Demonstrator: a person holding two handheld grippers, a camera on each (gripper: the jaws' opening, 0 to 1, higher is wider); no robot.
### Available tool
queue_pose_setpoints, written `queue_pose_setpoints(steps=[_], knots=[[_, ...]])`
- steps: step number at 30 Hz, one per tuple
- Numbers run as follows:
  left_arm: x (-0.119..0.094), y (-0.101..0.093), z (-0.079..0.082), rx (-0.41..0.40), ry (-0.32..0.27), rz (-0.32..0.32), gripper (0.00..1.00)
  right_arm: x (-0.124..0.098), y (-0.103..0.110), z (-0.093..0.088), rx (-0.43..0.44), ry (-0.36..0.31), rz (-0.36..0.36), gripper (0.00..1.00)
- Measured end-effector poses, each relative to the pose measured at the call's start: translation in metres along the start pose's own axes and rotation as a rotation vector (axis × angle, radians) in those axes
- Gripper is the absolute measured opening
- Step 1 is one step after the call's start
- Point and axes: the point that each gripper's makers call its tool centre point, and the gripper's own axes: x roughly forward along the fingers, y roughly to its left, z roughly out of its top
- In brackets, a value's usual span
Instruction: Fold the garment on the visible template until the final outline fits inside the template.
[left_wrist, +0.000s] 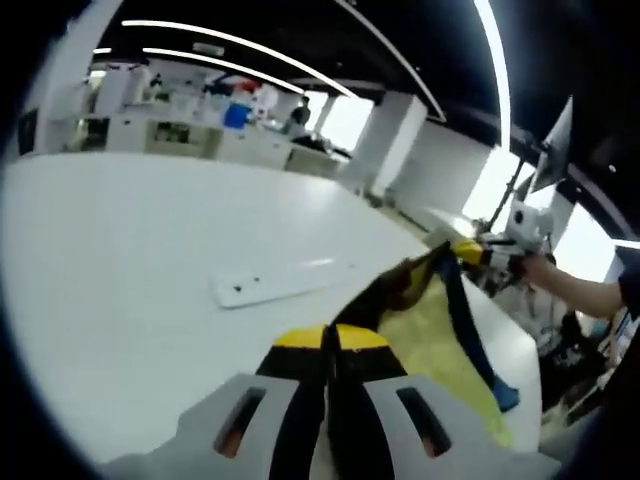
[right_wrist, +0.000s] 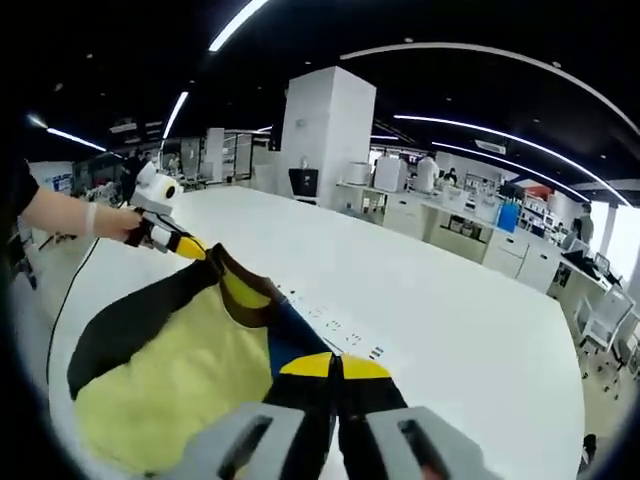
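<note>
Left gripper view: a white table (left_wrist: 130, 260) fills the left and centre. A flat white strip (left_wrist: 285, 280) with small dark marks lies on it, long axis running from lower left to upper right; whether this is the template cannot be told. To its right the garment (left_wrist: 440, 350), pale yellow with black and blue sleeves or bands, hangs stretched between the two tools. Its long axis runs from the left gripper (left_wrist: 331, 345) at bottom centre up and right to the right gripper (left_wrist: 470, 250). The left gripper's yellow-tipped jaws stand closed together with dark fabric pinched between them. The right gripper comes in from the right edge, held by a person's hand (left_wrist: 535, 268) with the forearm reaching in roughly level; its yellow tips meet the garment's upper edge, and the jaw gap is too small to judge here.

Right gripper view: at far left a hand (right_wrist: 115, 222) and bare forearm extend in from the left edge, holding the left gripper (right_wrist: 185, 246), whose yellow tips touch the garment's dark collar edge. The garment (right_wrist: 170, 370) spreads below and between the tools, a black sleeve at left, yellow body in the middle, a blue part by the near jaws; the span between the grips runs from upper left to bottom centre. The lower yellow part sags toward the table (right_wrist: 470, 330). At bottom centre the right gripper (right_wrist: 338, 368) has its jaws pressed together on the fabric. Small dark marks (right_wrist: 335, 325) lie on the table just beyond the jaws.
</note>
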Motion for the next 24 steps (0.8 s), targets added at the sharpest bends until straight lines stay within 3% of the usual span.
queue_pose_setpoints(steps=[8,14,15,24], knots=[[0.020,0.020,-0.024,-0.050,0.061,0.012,0.00,0.049,-0.018,-0.034,-0.026,0.101,0.012,0.00],[0.036,0.028,-0.038,-0.073,0.114,0.036,0.00,0.066,-0.021,-0.059,-0.007,0.176,0.014,0.00],[0.039,0.039,-0.042,-0.074,0.123,0.044,0.00,0.069,-0.021,-0.062,-0.010,0.180,0.015,0.00],[0.053,0.058,-0.044,-0.084,0.144,0.105,0.00,0.079,-0.021,-0.088,0.020,0.240,0.011,0.00]])
